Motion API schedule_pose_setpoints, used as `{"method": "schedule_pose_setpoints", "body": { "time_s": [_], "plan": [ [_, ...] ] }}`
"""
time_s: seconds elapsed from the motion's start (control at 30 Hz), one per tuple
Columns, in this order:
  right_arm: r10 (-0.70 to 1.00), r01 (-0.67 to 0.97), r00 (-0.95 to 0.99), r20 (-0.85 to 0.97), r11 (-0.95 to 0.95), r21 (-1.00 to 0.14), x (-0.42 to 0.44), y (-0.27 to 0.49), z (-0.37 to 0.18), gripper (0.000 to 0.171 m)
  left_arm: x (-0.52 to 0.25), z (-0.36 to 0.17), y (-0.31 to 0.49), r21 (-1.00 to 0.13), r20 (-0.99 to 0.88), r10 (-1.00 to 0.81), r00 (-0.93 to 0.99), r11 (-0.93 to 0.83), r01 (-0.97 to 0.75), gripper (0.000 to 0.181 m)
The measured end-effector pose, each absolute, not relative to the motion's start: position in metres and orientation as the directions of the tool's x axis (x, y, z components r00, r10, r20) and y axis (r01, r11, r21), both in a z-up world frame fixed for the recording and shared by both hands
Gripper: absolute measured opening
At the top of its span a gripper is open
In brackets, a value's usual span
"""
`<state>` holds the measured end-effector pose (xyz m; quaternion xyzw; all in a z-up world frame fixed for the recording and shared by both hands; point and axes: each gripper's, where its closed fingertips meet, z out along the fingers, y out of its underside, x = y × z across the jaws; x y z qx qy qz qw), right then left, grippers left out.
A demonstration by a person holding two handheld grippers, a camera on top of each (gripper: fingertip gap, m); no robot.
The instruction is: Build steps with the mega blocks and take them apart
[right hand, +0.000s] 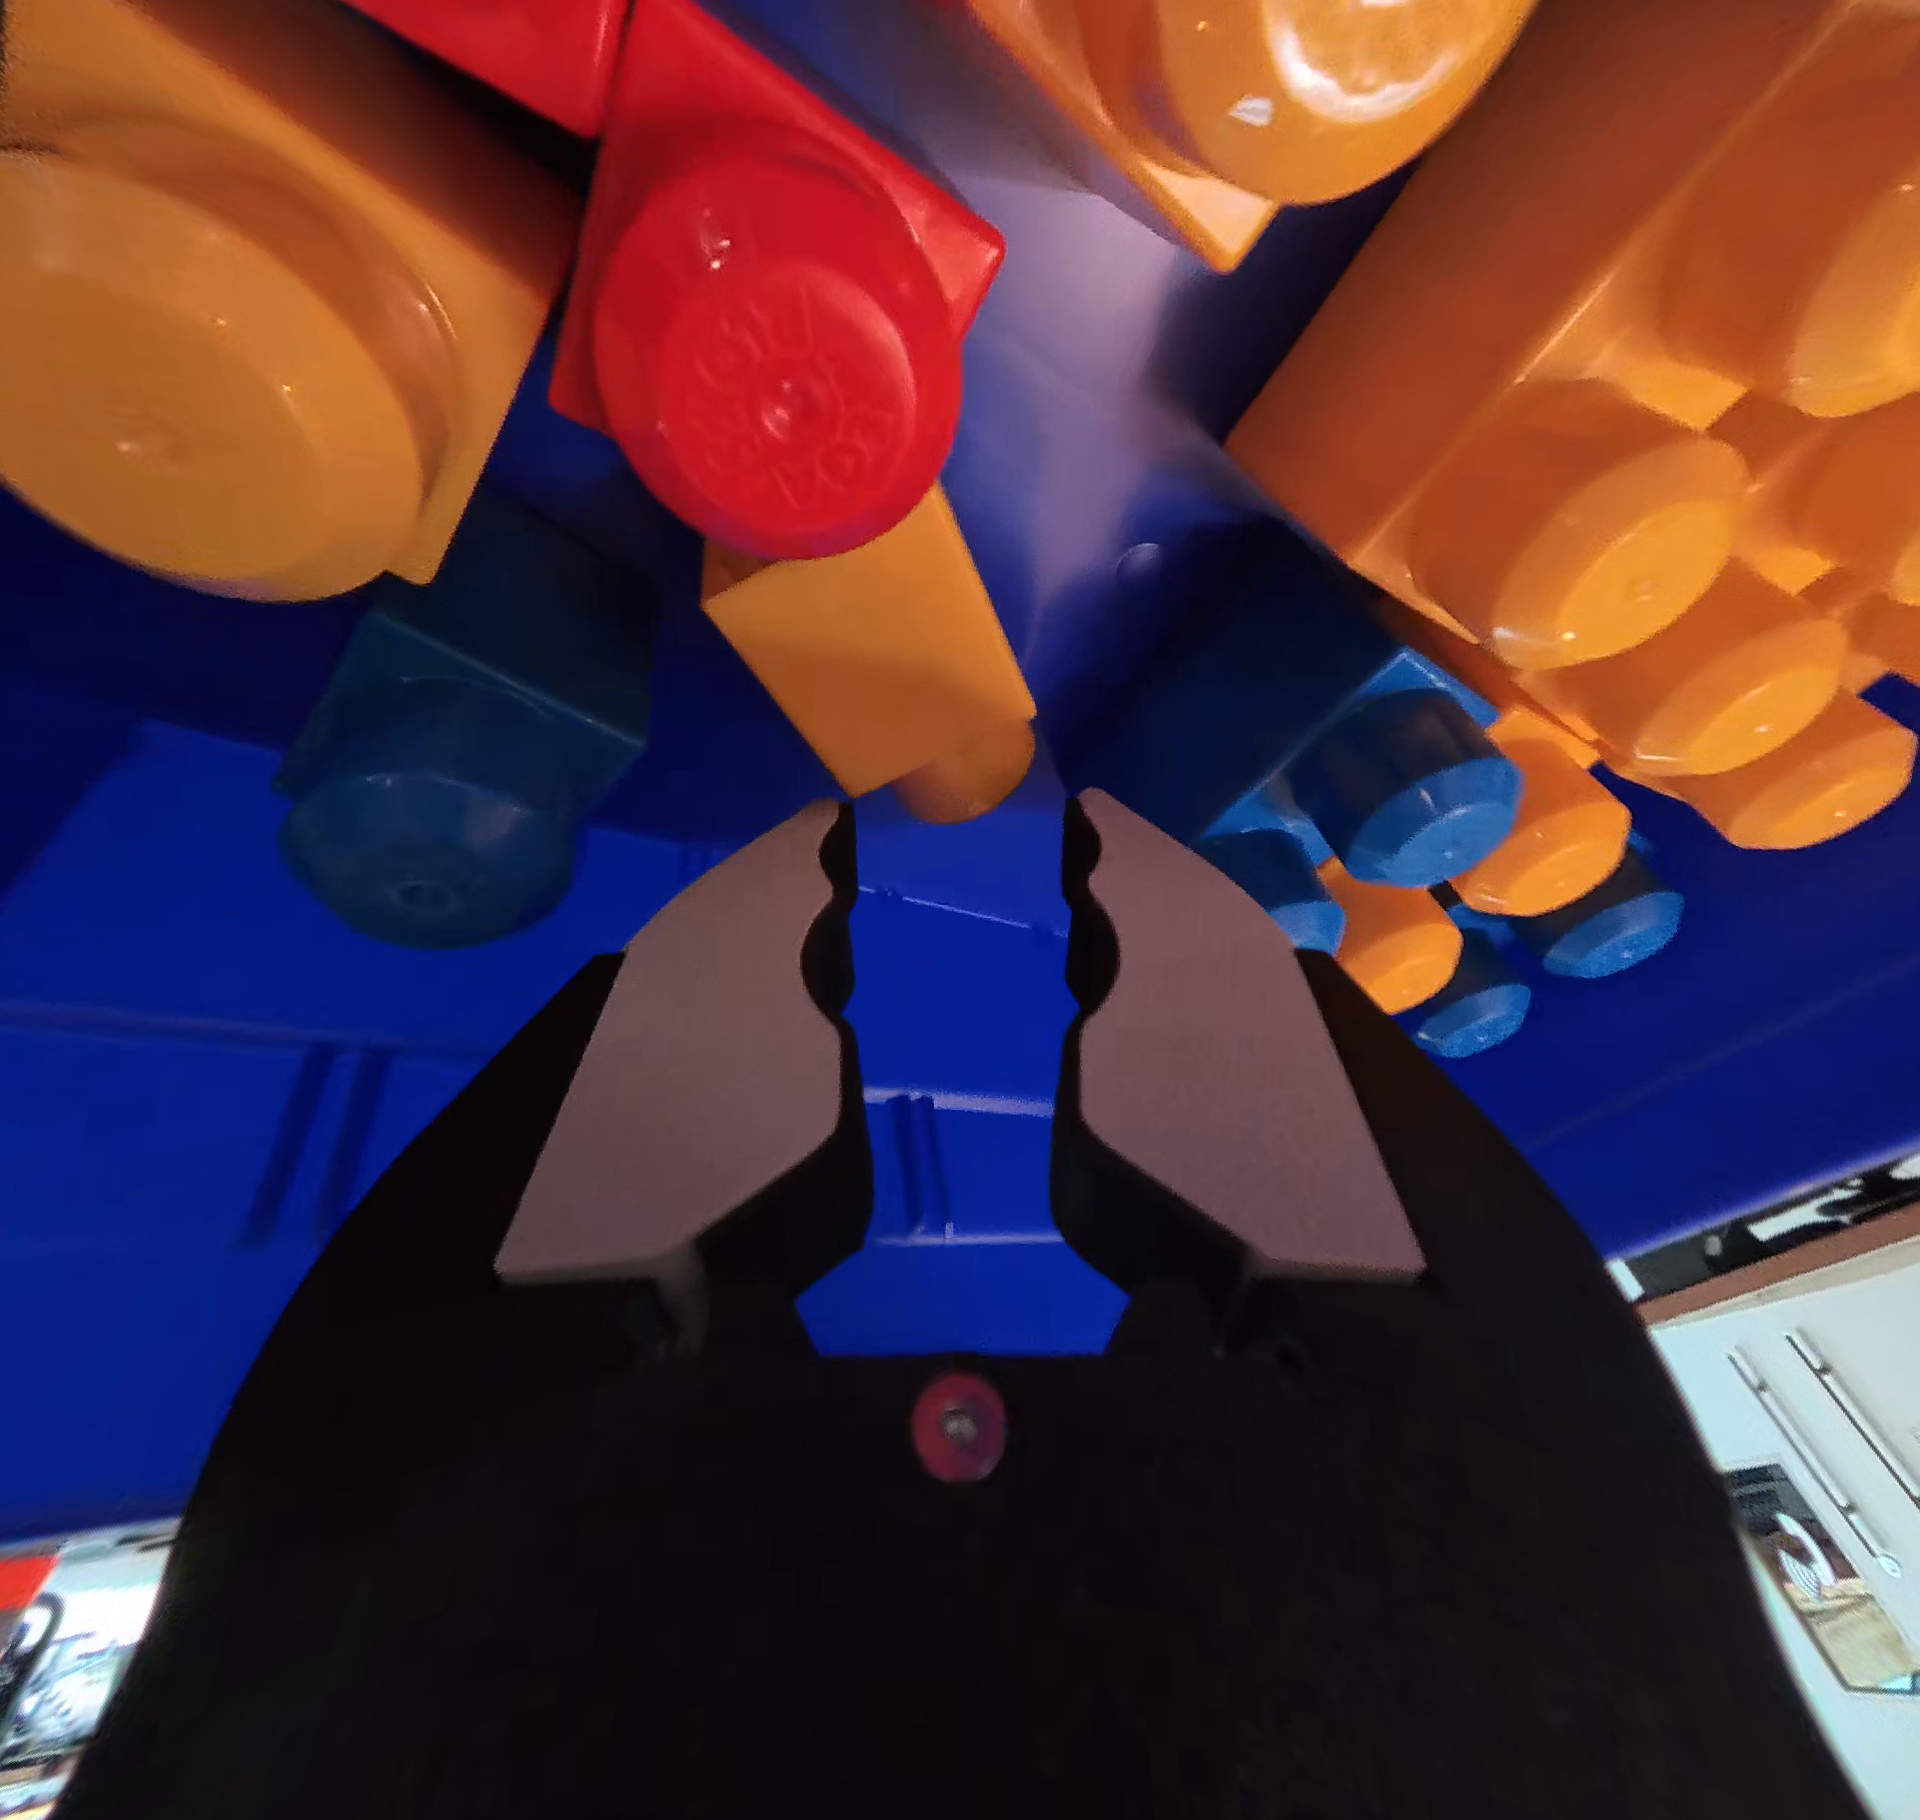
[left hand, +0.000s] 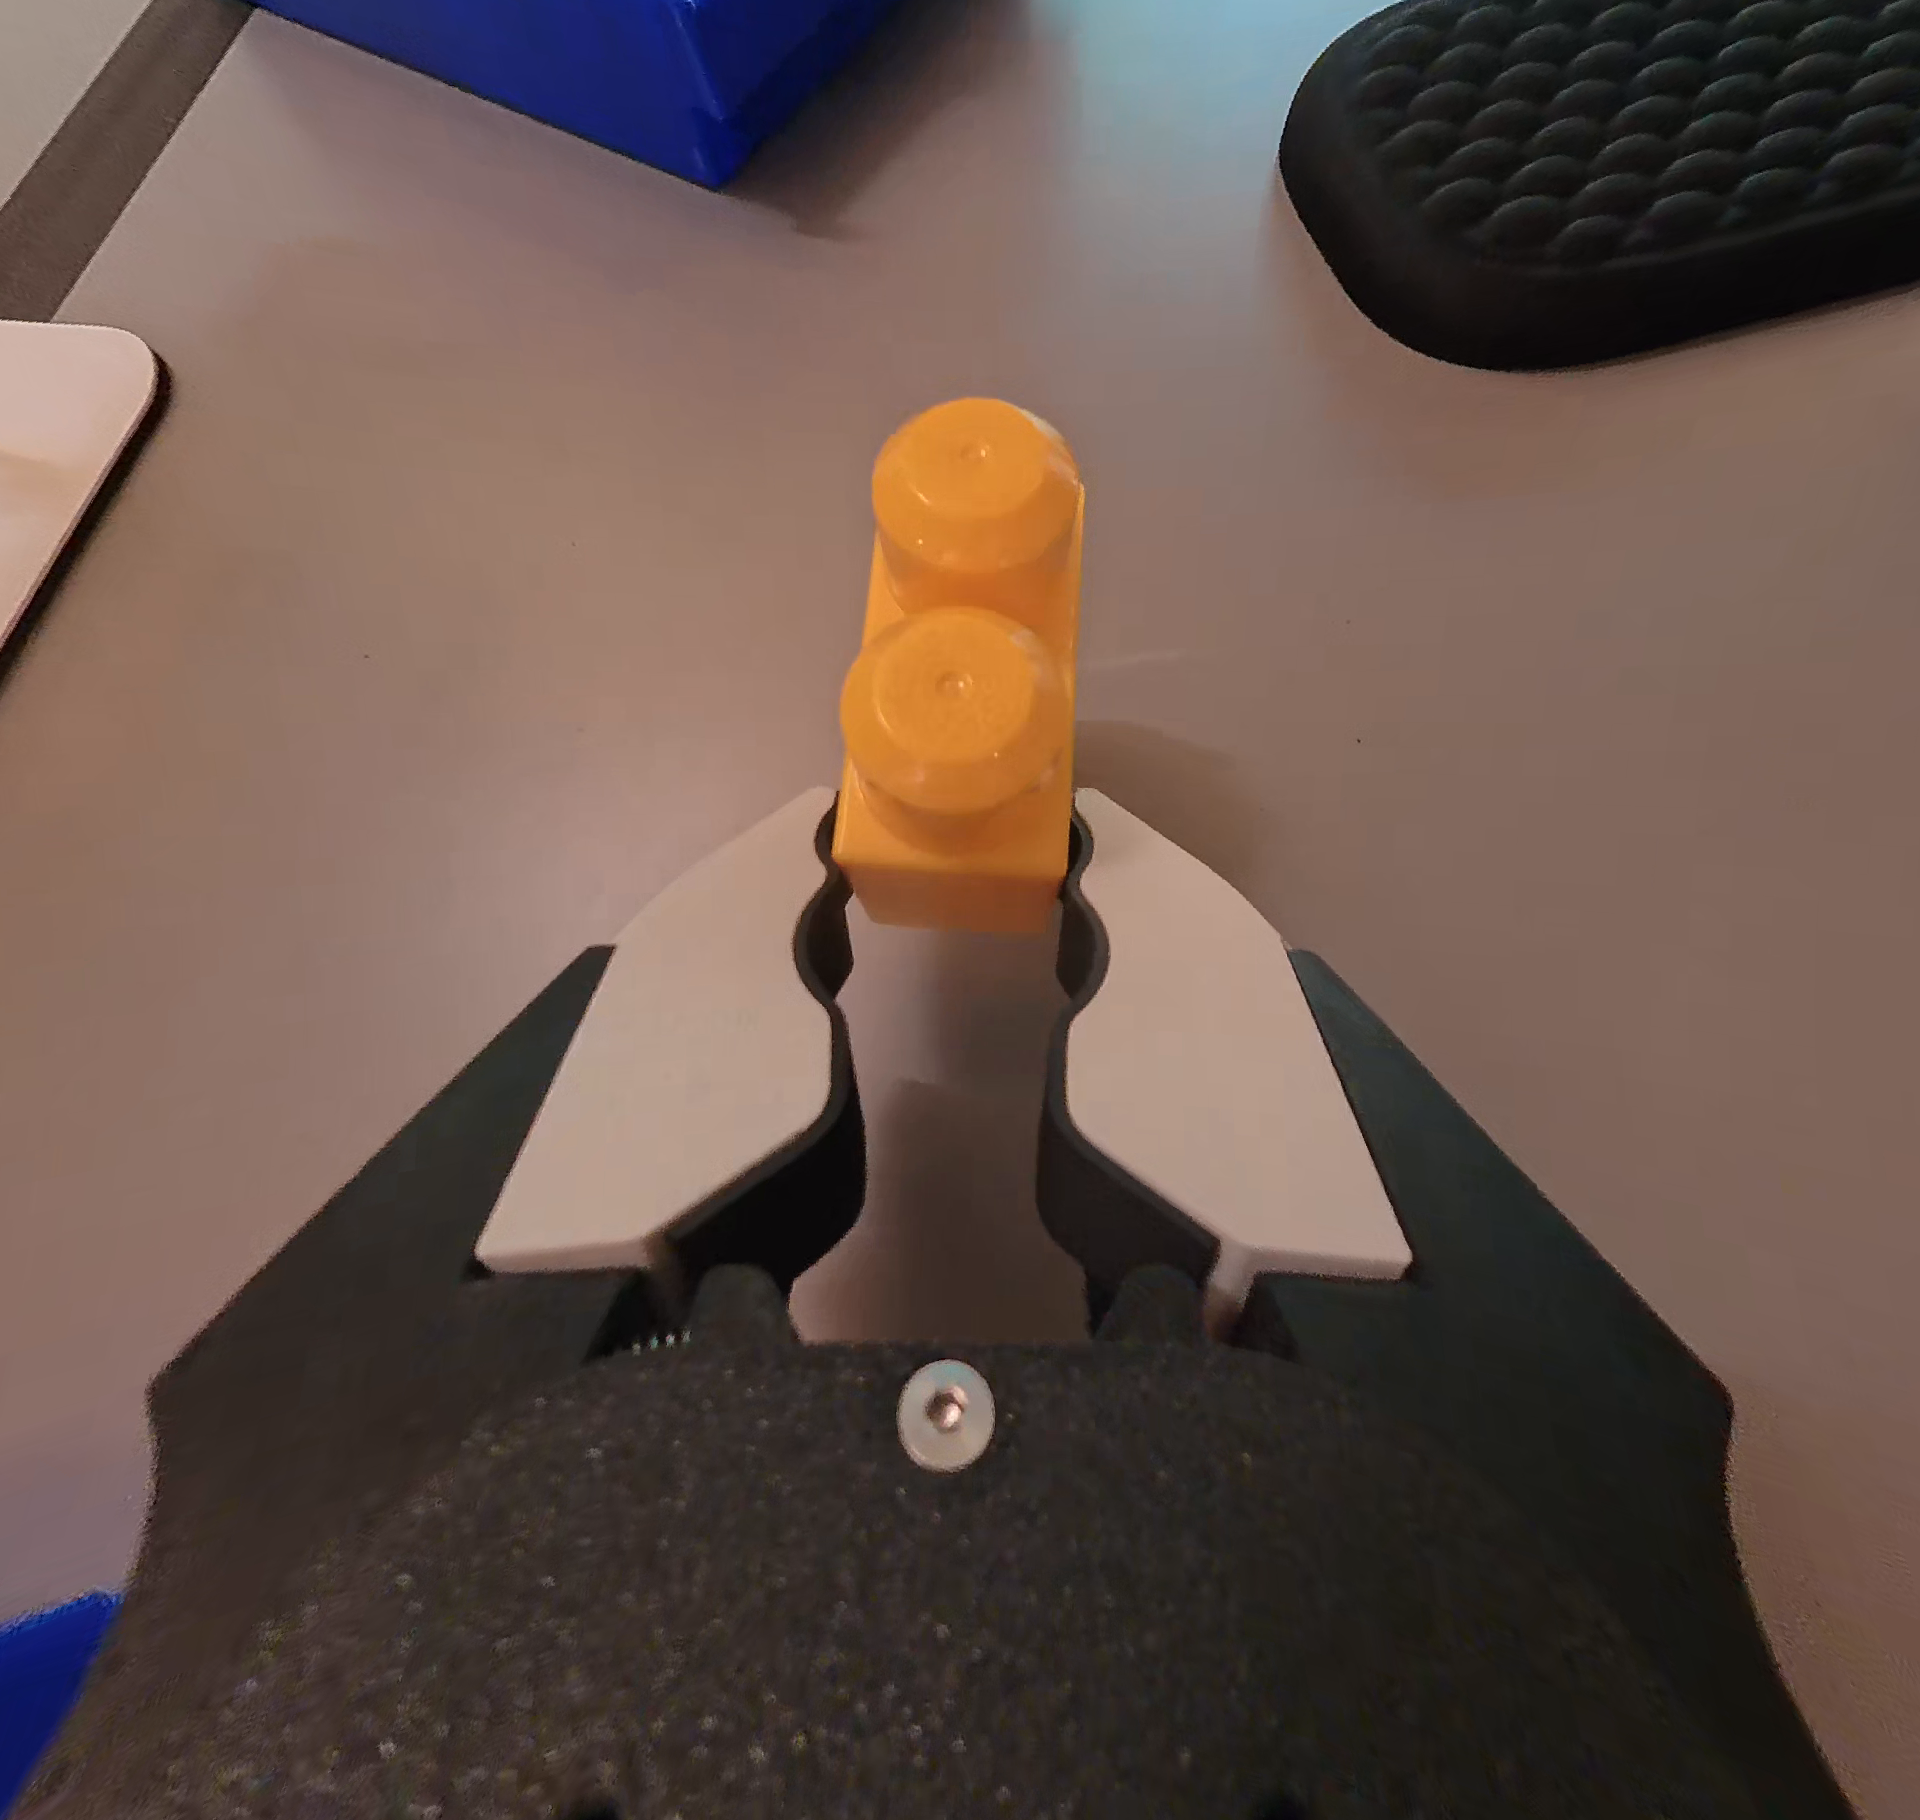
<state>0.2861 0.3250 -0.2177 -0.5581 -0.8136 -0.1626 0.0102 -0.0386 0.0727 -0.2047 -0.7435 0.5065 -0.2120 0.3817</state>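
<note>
In the left wrist view, my left gripper (left hand: 956, 840) is shut on the near end of an orange two-stud block (left hand: 961, 690), studs up, over the grey table (left hand: 468, 627). In the right wrist view, my right gripper (right hand: 961, 814) is open and empty inside the blue bin (right hand: 312, 1043). Its tips are just short of a small orange block (right hand: 883, 669) lying on its side. Around it lie a red block (right hand: 769, 357), a dark blue block (right hand: 457, 783), a blue block (right hand: 1351, 783) and several orange blocks, one large at the left (right hand: 208, 336).
The blue bin (left hand: 582, 25) stands at the far left of the table in the left wrist view. A black textured pad (left hand: 1621, 139) lies at the far right. A white flat object (left hand: 62, 451) lies at the left edge. A dark strip (left hand: 114, 139) runs beyond the table's left edge. About 40 cm separates my left fingertips from my right.
</note>
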Motion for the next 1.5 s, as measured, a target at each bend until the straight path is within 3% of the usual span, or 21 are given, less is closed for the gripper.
{"method": "schedule_pose_setpoints", "body": {
  "time_s": [0.2,0.4,0.43,0.47,0.67,1.1,1.33,1.5],
  "plan": [
    [0.880,0.904,-0.409,0.241,0.356,0.235,0.282,0.327,-0.224,0.026,-0.038,-0.207,0.072,-0.778,-0.065,-0.918,0.390,-0.198,-0.596,0.038],
    [0.847,0.879,-0.445,0.289,0.351,0.323,0.290,0.334,-0.201,0.021,-0.038,-0.206,0.071,-0.780,-0.070,-0.919,0.389,-0.192,-0.595,0.038],
    [0.831,0.868,-0.462,0.309,0.352,0.351,0.291,0.337,-0.193,0.001,-0.038,-0.206,0.071,-0.780,-0.071,-0.919,0.388,-0.191,-0.595,0.038],
    [0.822,0.858,-0.475,0.314,0.355,0.370,0.291,0.337,-0.188,0.000,-0.038,-0.205,0.071,-0.780,-0.072,-0.919,0.387,-0.190,-0.596,0.038],
    [0.824,0.863,-0.465,0.324,0.339,0.375,0.287,0.328,-0.178,0.000,-0.037,-0.202,0.070,-0.785,-0.080,-0.920,0.383,-0.179,-0.593,0.038],
    [0.896,0.949,-0.284,0.342,0.211,0.234,0.274,0.322,-0.169,0.001,-0.037,-0.195,0.069,-0.798,-0.089,-0.918,0.387,-0.166,-0.579,0.038],
    [0.961,0.989,-0.102,0.257,0.071,0.127,0.261,0.315,-0.186,0.026,-0.037,-0.194,0.068,-0.797,-0.095,-0.919,0.383,-0.160,-0.582,0.038],
    [0.981,0.997,-0.018,0.195,0.003,0.074,0.247,0.316,-0.202,0.032,-0.036,-0.195,0.068,-0.796,-0.094,-0.920,0.381,-0.161,-0.584,0.038]
  ]
}}
